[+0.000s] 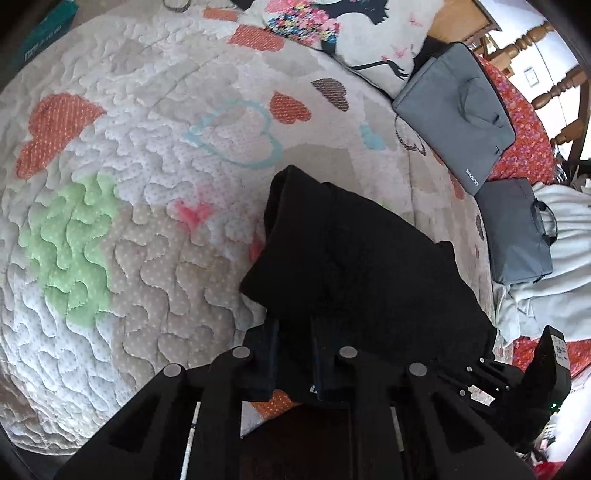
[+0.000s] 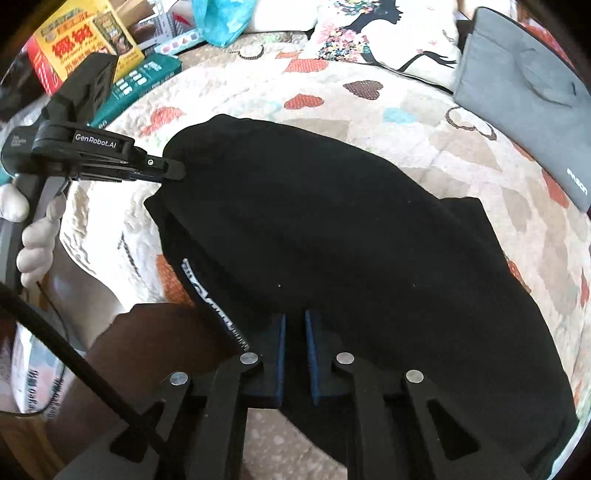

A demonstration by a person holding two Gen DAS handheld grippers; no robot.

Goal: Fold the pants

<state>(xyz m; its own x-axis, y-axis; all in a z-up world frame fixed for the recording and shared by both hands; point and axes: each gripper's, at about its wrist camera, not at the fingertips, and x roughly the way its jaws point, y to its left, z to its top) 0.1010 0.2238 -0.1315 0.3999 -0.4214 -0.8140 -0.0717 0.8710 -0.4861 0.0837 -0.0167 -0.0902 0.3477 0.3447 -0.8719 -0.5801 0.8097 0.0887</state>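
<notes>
Black pants (image 1: 362, 266) lie bunched and partly folded on the heart-patterned quilt (image 1: 110, 221). In the left wrist view my left gripper (image 1: 293, 325) is shut on the near edge of the cloth, with black fabric pinched between its fingers. The right wrist view shows the pants (image 2: 332, 221) spread wide, a white printed stripe along their near left edge. My right gripper (image 2: 294, 317) is shut on that near edge, its blue pads nearly together with cloth between them. The left gripper (image 2: 173, 170) comes in from the left and pinches the far left corner.
Two grey zip bags (image 1: 454, 122) (image 1: 517, 236) lie along the quilt's right side. A printed pillow (image 2: 388, 33) sits at the back. Boxes (image 2: 81, 44) and a blue plastic bag (image 2: 221, 18) crowd the far left. A wooden bed rail (image 1: 554, 92) stands beyond.
</notes>
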